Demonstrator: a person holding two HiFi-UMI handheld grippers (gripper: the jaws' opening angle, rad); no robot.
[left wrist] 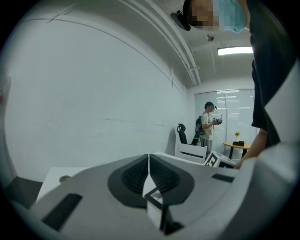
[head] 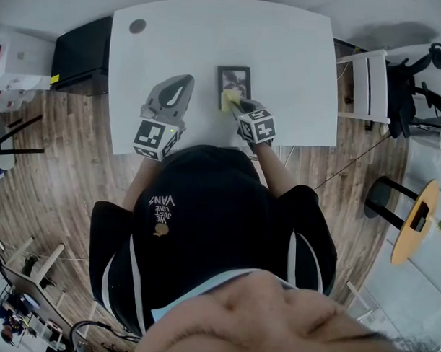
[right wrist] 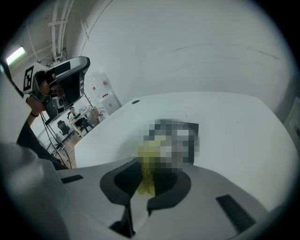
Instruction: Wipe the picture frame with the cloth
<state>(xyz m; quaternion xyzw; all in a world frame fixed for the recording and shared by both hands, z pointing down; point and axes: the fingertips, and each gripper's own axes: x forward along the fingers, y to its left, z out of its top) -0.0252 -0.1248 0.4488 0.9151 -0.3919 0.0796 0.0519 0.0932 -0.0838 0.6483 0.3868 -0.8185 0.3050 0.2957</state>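
A black picture frame [head: 234, 83] lies flat on the white table [head: 282, 58], near its front edge. My right gripper [head: 239, 109] is shut on a yellow cloth [head: 229, 100] and presses it on the frame's near left corner. In the right gripper view the yellow cloth [right wrist: 149, 161] bunches between the jaws, with the frame [right wrist: 190, 129] just beyond, partly under a mosaic patch. My left gripper [head: 182, 84] hovers to the left of the frame, its jaws together and holding nothing. In the left gripper view the left gripper [left wrist: 149, 161] points up at a white wall.
A round dark cap [head: 137, 26] sits at the table's far left corner. A white chair [head: 369, 83] stands at the table's right side, a black cabinet [head: 82, 53] at its left. A person [left wrist: 207, 126] stands far off near a round wooden table [left wrist: 239, 145].
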